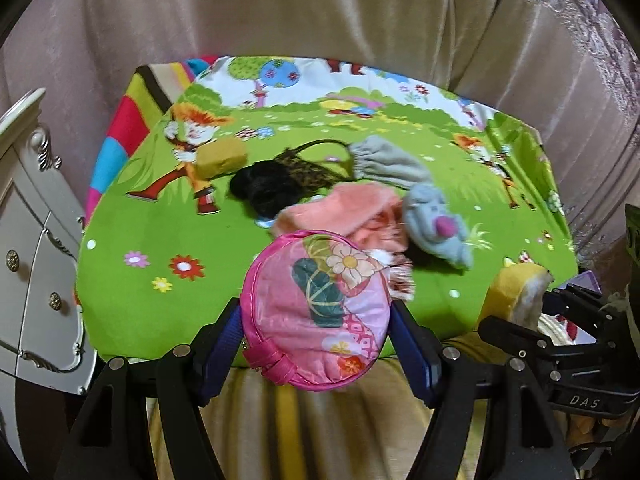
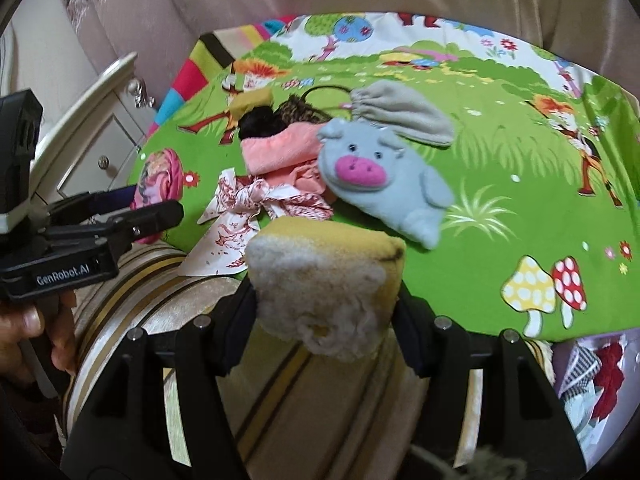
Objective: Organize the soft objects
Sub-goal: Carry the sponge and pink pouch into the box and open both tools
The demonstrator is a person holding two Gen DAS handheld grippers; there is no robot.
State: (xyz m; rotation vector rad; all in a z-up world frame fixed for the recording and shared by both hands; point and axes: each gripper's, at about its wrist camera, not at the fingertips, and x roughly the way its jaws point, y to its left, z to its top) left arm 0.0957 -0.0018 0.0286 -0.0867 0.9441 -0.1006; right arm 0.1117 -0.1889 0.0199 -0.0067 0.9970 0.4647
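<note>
Both tongs loaded, lifted over the near edge of the mat

Green mat (image 1: 160,280) carries the remaining pile at 12 o'clock: pig toy (image 2: 384,184), grey pouch (image 2: 404,114), peach cloth (image 2: 280,148), sponge block (image 1: 222,160). Left gripper (image 1: 316,320) is clamped on the round pink pouch (image 1: 316,312); right gripper (image 2: 326,300) is clamped on the yellow sponge (image 2: 326,280). Both likely light and squashy; grip mid-body. Printed cloth (image 2: 240,216) could snag

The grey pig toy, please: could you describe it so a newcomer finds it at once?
On the green cartoon mat, look at the heap of soft things in the middle. The grey pig toy lies at its right edge, below a grey pouch; only it has a pink snout.
</note>
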